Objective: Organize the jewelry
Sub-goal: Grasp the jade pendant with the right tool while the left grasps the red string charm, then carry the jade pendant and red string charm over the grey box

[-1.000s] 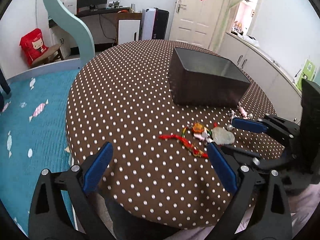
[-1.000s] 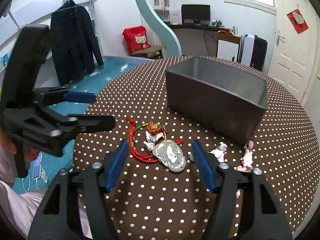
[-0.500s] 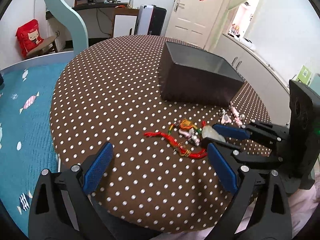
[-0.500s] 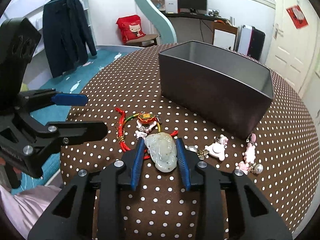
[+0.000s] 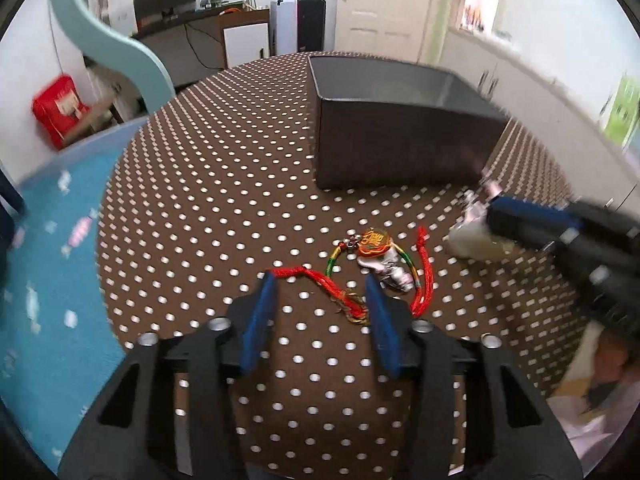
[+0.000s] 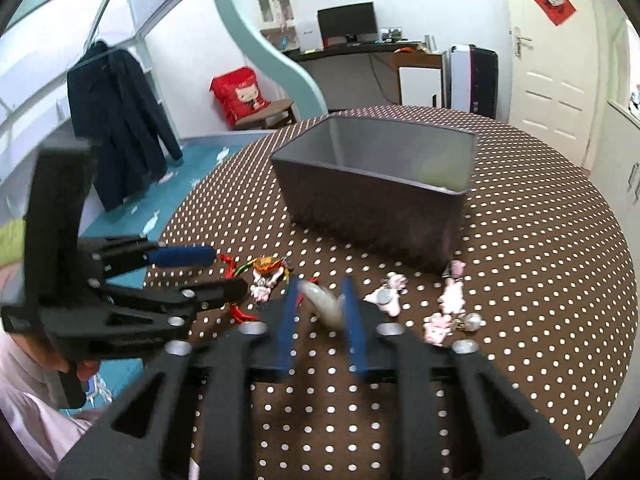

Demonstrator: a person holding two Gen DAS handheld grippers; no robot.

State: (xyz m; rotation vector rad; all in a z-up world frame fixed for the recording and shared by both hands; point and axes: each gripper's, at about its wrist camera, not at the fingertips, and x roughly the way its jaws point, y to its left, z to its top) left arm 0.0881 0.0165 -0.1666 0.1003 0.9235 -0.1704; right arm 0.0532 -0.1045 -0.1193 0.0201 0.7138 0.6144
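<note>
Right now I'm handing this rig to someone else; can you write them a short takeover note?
Right gripper: jaws just closed on the pale green jade pendant, apparently lifted.
Left gripper: jaws just narrowed around the red braided cord, not yet pinching it.
Dark grey rectangular box: looks empty.
Left: box the pendant, the cord with its orange charm, and the pink charms on the tablecloth.

Box just beyond scattered jewelry

Pale jade pendant pinched between closing jaws of right hand-held gripper; grey box seen behind on counter.
</note>
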